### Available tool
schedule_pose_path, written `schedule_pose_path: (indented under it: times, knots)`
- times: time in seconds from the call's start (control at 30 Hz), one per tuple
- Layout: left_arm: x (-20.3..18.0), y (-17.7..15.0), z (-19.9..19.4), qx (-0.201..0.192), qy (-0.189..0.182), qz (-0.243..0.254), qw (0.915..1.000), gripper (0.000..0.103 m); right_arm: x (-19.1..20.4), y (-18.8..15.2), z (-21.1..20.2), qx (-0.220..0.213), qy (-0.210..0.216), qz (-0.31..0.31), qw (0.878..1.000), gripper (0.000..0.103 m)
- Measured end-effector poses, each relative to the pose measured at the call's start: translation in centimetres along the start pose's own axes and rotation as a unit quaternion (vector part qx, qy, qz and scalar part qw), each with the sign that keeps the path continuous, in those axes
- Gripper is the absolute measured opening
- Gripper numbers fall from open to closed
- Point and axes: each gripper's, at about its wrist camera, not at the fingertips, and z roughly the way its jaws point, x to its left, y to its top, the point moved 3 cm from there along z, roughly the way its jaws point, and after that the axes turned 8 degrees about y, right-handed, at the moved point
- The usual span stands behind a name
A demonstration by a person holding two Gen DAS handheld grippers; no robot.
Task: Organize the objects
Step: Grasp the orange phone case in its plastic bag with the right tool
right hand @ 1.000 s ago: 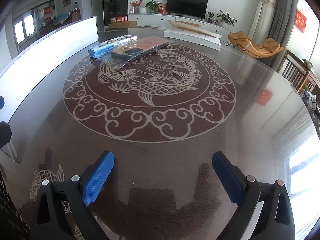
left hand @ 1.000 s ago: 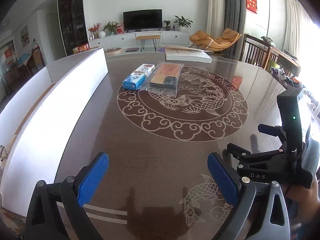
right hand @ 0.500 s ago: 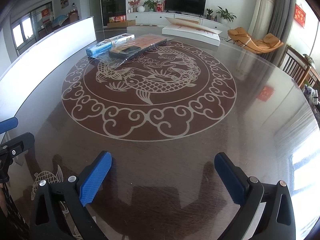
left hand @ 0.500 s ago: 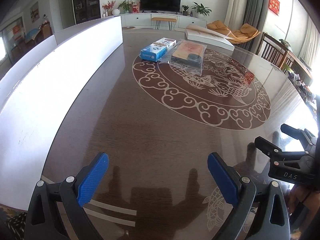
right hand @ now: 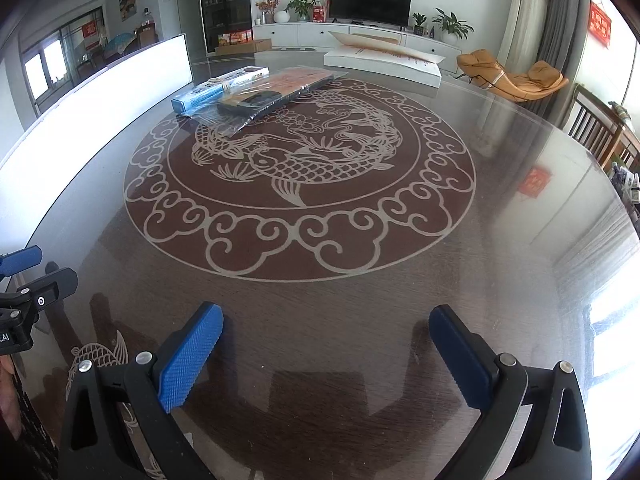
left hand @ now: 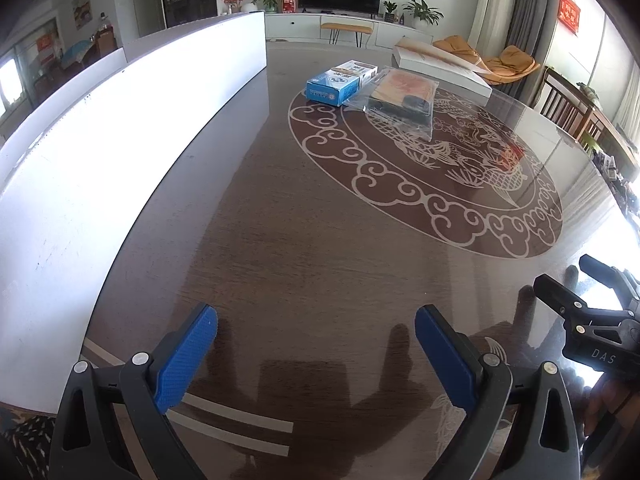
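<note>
**Both grippers open above a bare stretch of table**

The left gripper (left hand: pixel 316 344) hovers at the bottom of its frame with its blue pads spread wide and nothing between them; the right gripper (right hand: pixel 326 346) is spread just as wide and also holds nothing. Both hang over the near part of the dark round table (right hand: pixel 520 240), well apart from the goods.

The blue box (left hand: pixel 340 82) lies in the upper middle of the left view, touching a clear plastic bag (left hand: pixel 400 98) with a flat orange and black item inside. In the right view the same pair sits in the upper left, the bag (right hand: pixel 264 98) overlapping the box (right hand: pixel 208 92). Beyond them lies a white flat carton (right hand: pixel 380 62).

A white board (left hand: pixel 100 152) lines the table's left edge. Nothing stands between the grippers and the goods. The left view alone shows the right gripper from the side at lower right; the right view alone shows the whole fish medallion (right hand: pixel 300 160).
</note>
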Motion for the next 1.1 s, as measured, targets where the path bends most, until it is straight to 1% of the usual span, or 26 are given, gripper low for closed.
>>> schedule_pose_path:
  times: [0.27, 0.7, 0.87, 0.93, 1.1]
  knots:
    - [0.4, 0.0, 0.4, 0.008, 0.001, -0.01, 0.9999, 0.101, 0.0, -0.1, 0.0, 0.0, 0.002, 0.002, 1.0, 0.103]
    - [-0.1, -0.2, 0.6, 0.009, 0.02, 0.009, 0.9997, 0.101, -0.1, -0.1, 0.1, 0.0, 0.003, 0.003, 1.0, 0.103]
    - [0.0, -0.2, 0.7, 0.009, 0.022, 0.01, 0.9997, 0.101, -0.1, -0.1, 0.1, 0.0, 0.003, 0.003, 1.0, 0.103]
    - [0.3, -0.1, 0.7, 0.012, 0.025, 0.005, 0.9996, 0.101, -0.1, -0.1, 0.1, 0.0, 0.003, 0.003, 1.0, 0.103]
    - [2.3, 0.2, 1.2, 0.017, 0.045, -0.031, 0.9983, 0.101, -0.1, -0.1, 0.1, 0.0, 0.003, 0.003, 1.0, 0.103]
